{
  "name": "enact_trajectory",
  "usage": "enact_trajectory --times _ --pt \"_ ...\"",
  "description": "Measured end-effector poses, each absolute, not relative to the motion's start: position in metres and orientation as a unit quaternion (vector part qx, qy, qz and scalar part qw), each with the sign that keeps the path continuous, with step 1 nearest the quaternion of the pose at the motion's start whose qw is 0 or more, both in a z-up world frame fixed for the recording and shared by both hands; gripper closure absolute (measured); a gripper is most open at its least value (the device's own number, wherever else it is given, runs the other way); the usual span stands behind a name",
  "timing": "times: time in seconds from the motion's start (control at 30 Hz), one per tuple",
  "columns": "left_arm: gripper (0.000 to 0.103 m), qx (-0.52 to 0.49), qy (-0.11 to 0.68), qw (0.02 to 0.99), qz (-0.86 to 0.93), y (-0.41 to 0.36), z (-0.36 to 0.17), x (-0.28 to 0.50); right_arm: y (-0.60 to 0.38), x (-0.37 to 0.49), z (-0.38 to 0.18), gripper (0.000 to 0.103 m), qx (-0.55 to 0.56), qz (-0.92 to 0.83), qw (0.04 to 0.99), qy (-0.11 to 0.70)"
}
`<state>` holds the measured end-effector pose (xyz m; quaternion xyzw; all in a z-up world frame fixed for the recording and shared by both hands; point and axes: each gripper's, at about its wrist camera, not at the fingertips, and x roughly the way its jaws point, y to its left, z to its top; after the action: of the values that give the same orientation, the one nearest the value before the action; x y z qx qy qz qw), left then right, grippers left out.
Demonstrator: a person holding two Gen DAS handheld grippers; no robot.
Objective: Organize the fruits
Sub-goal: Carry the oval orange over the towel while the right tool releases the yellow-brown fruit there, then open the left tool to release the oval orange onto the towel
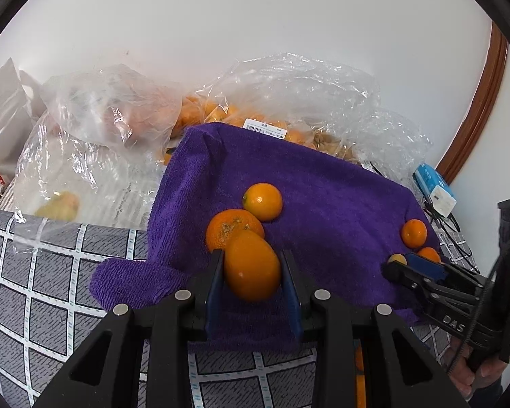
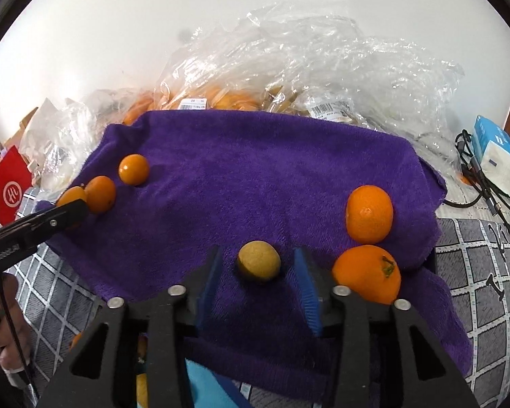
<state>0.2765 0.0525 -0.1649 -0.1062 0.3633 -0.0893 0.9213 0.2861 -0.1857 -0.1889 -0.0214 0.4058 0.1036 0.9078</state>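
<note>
Left gripper (image 1: 253,268) fingers clamped on orange fruit (image 1: 252,265), just above purple towel (image 1: 323,187), beside 2 more oranges. Right gripper (image 2: 259,265) fingers apart, straddling small yellow fruit (image 2: 259,260) resting on towel, pads not touching it. Clear bags of fruit (image 2: 289,68) behind towel

The towel (image 2: 255,176) is deep purple, the fruit at six o'clock (image 2: 259,260) dull yellow, the tablecloth (image 1: 34,272) grey with white grid lines.
</note>
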Motion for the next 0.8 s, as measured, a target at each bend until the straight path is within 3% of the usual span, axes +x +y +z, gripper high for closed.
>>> enact_trajectory --times 0.23,0.67,0.8 --pt "0.072 -0.088 0.353 0.928 -0.076 0.045 -0.167 0.278 -0.186 0.271 -0.166 0.049 -0.04 0.078 0.92 0.382" --pt "0.072 -0.123 0.356 0.922 -0.086 0.053 -0.165 0.275 -0.218 0.244 -0.153 0.048 -0.031 0.02 0.925 0.379" --pt "0.065 -0.127 0.345 0.927 -0.079 0.057 -0.161 0.272 -0.219 0.231 -0.152 0.048 -0.039 0.01 0.925 0.378"
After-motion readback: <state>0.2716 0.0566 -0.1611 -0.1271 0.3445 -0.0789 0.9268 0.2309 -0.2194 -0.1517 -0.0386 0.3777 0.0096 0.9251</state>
